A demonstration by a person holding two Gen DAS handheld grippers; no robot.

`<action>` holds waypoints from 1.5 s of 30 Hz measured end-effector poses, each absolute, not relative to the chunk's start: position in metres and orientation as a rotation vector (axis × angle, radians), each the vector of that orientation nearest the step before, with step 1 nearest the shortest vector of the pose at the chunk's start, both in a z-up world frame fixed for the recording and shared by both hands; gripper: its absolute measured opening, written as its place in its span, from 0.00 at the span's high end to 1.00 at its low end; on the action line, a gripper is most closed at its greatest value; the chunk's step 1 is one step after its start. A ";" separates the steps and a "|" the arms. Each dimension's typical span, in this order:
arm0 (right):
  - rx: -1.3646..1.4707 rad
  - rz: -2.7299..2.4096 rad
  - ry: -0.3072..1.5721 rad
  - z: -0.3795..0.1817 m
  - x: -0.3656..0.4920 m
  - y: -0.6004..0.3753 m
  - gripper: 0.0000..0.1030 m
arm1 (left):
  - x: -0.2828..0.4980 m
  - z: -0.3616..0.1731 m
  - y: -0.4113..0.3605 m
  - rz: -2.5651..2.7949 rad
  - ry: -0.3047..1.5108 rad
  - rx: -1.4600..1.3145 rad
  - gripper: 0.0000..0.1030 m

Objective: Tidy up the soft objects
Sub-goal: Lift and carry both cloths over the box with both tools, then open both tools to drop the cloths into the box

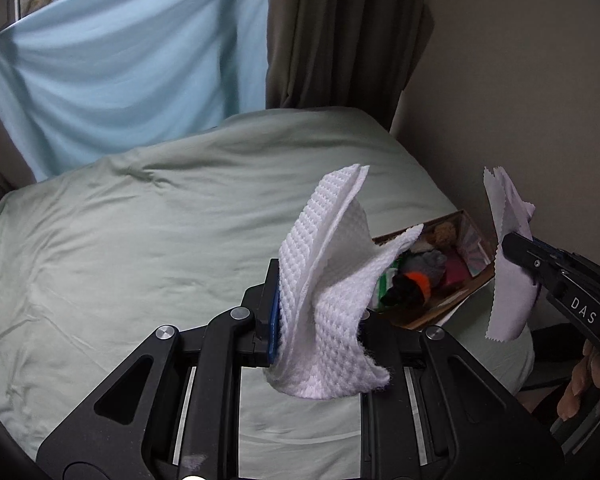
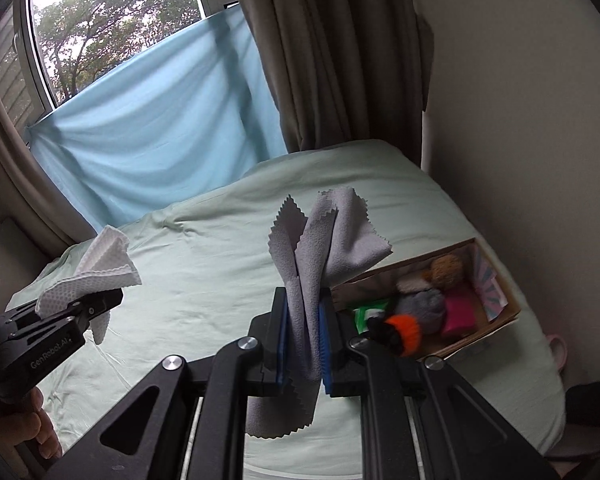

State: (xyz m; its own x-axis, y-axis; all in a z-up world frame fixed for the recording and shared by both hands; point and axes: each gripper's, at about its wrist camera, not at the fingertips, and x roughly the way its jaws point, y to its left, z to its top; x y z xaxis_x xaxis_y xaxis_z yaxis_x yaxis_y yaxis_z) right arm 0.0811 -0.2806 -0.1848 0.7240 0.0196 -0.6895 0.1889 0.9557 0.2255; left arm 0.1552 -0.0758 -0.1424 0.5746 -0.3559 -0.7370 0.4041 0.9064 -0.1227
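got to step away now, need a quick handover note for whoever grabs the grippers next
Left gripper: shut on a white waffle cloth, held up above the bed.
Right gripper: shut on a grey cloth with zigzag edges, also held up in the air.
Cardboard box sits on the bed by the wall, already holding yarn balls and other soft bits.
Done: both cloths picked up.
Left: neither cloth is put away yet; probably fold or place them, likely into the box.
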 end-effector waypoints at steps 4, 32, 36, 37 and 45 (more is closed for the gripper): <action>0.263 -0.083 0.770 -0.190 0.080 -0.334 0.88 | 0.143 -0.151 -0.136 -0.445 0.875 0.044 0.86; 0.529 -0.107 1.125 -0.360 0.172 -0.519 0.88 | 0.209 -0.317 -0.371 -0.497 1.281 0.213 0.86; 0.596 -0.116 1.160 -0.377 0.177 -0.524 0.79 | 0.210 -0.329 -0.382 -0.493 1.296 0.288 0.23; 0.605 -0.127 1.172 -0.381 0.177 -0.525 0.71 | 0.208 -0.328 -0.383 -0.482 1.282 0.315 0.00; 0.613 -0.171 1.166 -0.380 0.172 -0.529 0.07 | 0.203 -0.333 -0.364 -0.468 1.286 0.302 0.01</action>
State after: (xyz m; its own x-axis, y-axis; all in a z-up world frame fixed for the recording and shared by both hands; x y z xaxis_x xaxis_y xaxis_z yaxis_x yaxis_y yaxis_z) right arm 0.1720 -0.5292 -0.3803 0.4014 0.1826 -0.8975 0.4330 0.8256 0.3616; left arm 0.2030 -0.3643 -0.3326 0.2069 -0.1651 -0.9643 0.4935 0.8687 -0.0429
